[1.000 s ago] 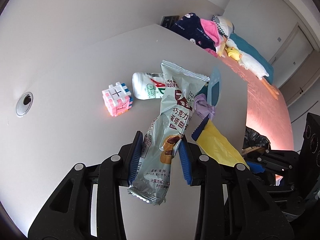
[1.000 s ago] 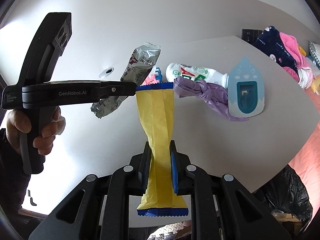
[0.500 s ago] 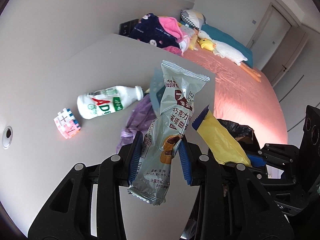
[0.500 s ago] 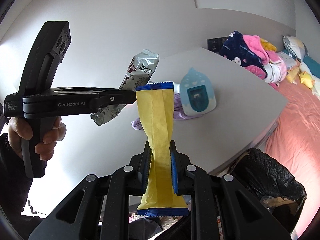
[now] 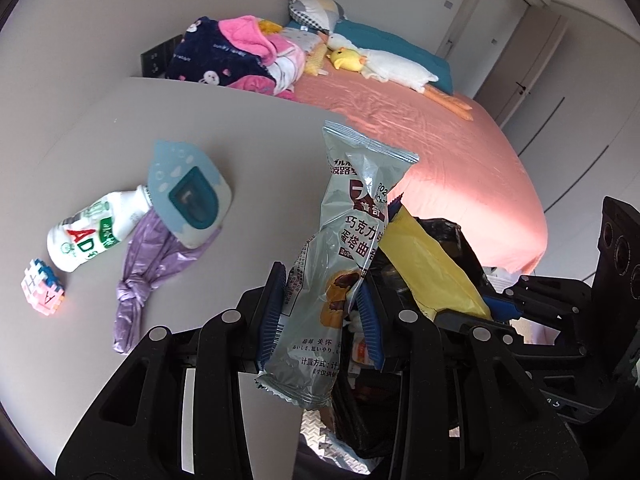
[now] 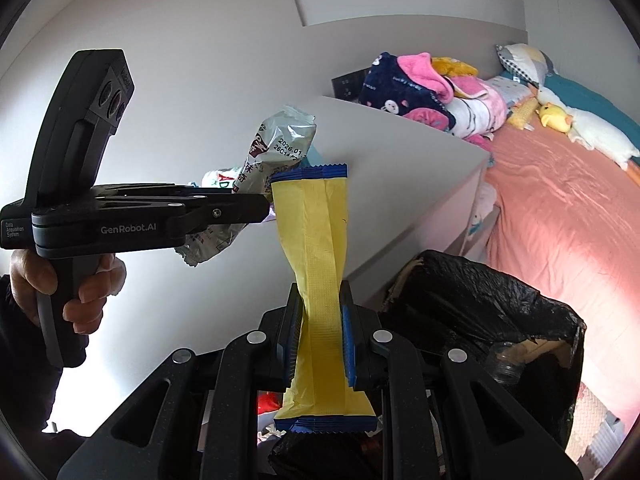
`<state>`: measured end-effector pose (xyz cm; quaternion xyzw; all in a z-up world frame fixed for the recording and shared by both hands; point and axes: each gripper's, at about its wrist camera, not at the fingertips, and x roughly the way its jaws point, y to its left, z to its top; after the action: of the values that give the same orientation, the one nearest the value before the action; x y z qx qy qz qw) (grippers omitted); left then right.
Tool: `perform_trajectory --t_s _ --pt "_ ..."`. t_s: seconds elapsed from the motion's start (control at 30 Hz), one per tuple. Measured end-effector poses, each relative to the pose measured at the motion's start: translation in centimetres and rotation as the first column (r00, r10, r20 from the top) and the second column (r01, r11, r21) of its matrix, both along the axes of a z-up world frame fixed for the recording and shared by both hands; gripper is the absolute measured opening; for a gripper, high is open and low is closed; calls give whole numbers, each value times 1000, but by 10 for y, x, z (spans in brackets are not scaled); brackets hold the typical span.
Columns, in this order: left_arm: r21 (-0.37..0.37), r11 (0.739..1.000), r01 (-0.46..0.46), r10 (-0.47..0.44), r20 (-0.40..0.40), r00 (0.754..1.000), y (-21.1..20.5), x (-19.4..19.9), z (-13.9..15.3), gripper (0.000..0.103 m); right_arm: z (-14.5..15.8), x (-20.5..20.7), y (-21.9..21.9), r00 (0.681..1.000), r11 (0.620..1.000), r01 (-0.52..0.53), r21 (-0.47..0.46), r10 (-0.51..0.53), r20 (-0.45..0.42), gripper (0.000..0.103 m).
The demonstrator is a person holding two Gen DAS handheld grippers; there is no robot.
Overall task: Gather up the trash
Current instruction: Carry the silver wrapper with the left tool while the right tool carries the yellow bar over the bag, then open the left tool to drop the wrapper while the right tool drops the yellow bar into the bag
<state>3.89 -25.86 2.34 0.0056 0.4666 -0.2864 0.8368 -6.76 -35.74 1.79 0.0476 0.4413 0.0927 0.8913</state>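
While crinkled, the foil wrapper [image 5: 352, 240] stands pinched in ribbed gripper [image 5: 320, 312] pads.

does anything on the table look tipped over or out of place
Yes. The white AD bottle lies on its side rather than upright, its neck by a blue gadget. The gadget rests partly on a knotted purple plastic bag, pinning it down. The pink block cube sits apart.

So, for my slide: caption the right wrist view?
Right hand-held gripper clamps a yellow wrapper beside the black trash bag.
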Motion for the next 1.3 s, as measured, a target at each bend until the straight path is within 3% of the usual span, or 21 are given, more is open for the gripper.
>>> perform_trajectory --t_s 0.8,1.3 --pt "-8 970 242 -242 -29 970 -89 -9 -7 35 9 -35 -77 968 968 250 -13 -250 26 19" --pt "-2 923 386 -385 -83 919 -128 -19 -19 35 12 -57 -115 915 916 402 -9 -401 37 19"
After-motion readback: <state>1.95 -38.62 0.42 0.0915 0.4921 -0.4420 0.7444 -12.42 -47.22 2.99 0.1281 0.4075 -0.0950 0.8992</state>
